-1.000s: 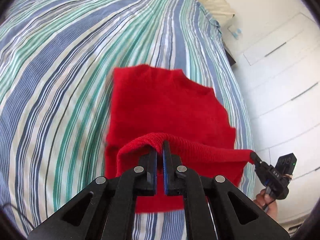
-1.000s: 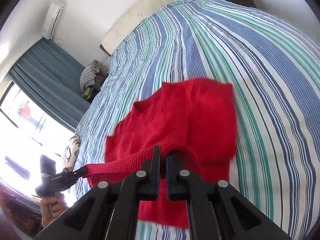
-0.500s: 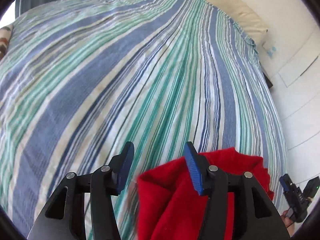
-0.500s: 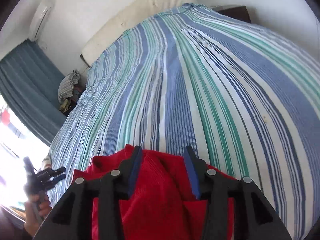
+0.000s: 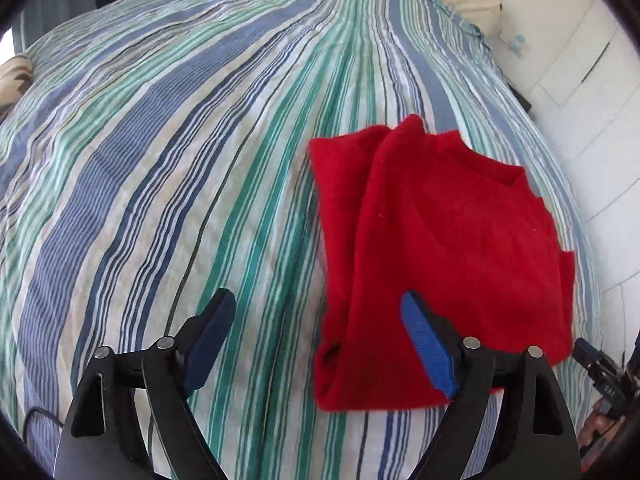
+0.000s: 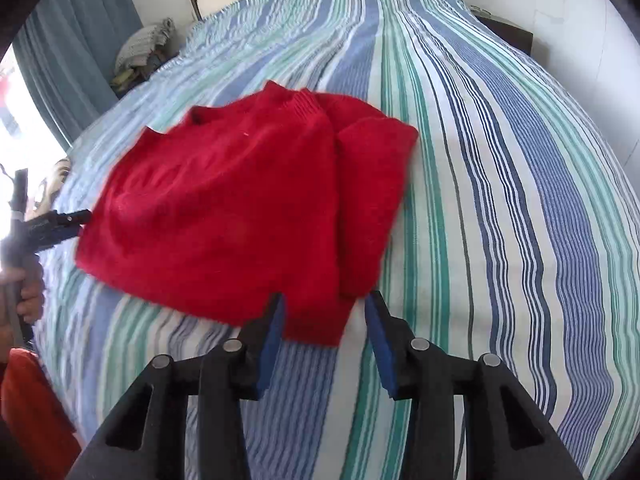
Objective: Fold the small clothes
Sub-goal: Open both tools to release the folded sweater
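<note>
Bright daylight, window glare – fisheye edges, slight blur

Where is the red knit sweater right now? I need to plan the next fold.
The red knit sweater lies folded on the striped bedspread, just ahead of the open right gripper.

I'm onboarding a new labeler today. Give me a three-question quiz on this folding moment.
1. True or false: the left gripper is clamped on the red sweater.
2. The sweater lies on: A) a wooden floor B) a striped bedspread C) a chair.
3. Fill in: the right gripper has its jaws ___.

Key: 1 false, both grippers are open and free of the cloth; 2 B; 3 open.
</note>
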The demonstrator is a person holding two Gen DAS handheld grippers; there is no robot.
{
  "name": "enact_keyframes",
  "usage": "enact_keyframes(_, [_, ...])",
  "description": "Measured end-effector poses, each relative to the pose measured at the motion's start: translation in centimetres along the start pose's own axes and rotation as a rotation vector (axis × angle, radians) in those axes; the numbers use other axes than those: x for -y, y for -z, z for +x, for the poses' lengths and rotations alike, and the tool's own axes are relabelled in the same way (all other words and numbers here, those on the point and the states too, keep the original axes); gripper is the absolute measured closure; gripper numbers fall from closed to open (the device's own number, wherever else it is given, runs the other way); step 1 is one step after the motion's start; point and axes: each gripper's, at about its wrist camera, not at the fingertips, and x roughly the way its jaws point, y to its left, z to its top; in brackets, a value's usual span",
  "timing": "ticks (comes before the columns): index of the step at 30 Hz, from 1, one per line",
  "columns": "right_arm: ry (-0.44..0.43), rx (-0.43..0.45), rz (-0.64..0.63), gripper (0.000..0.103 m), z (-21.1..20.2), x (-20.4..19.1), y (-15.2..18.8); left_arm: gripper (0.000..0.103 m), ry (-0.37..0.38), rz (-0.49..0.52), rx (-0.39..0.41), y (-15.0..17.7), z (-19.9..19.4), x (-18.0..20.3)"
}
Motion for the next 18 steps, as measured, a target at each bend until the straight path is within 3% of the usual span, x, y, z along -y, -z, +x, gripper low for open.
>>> enact_keyframes(3, [0.002,0.03,0.011,0.047,-1.2,-1.0,1.8,0.009,-0.024,0.069,0.02,2.9,-2.9,2.1])
enact_keyframes(9, [0.013,0.026,0.113,0.047,-1.9,-3.3,8.2,0.009,-0.11,0.193,0.023,8.4,-4.5,5.8])
enact_keyframes(18, [0.027,0.059,0.17,0.044,-4.2,-4.1,11.2,0.009,-0.166,0.2,0.046,9.8,-6.1,6.6])
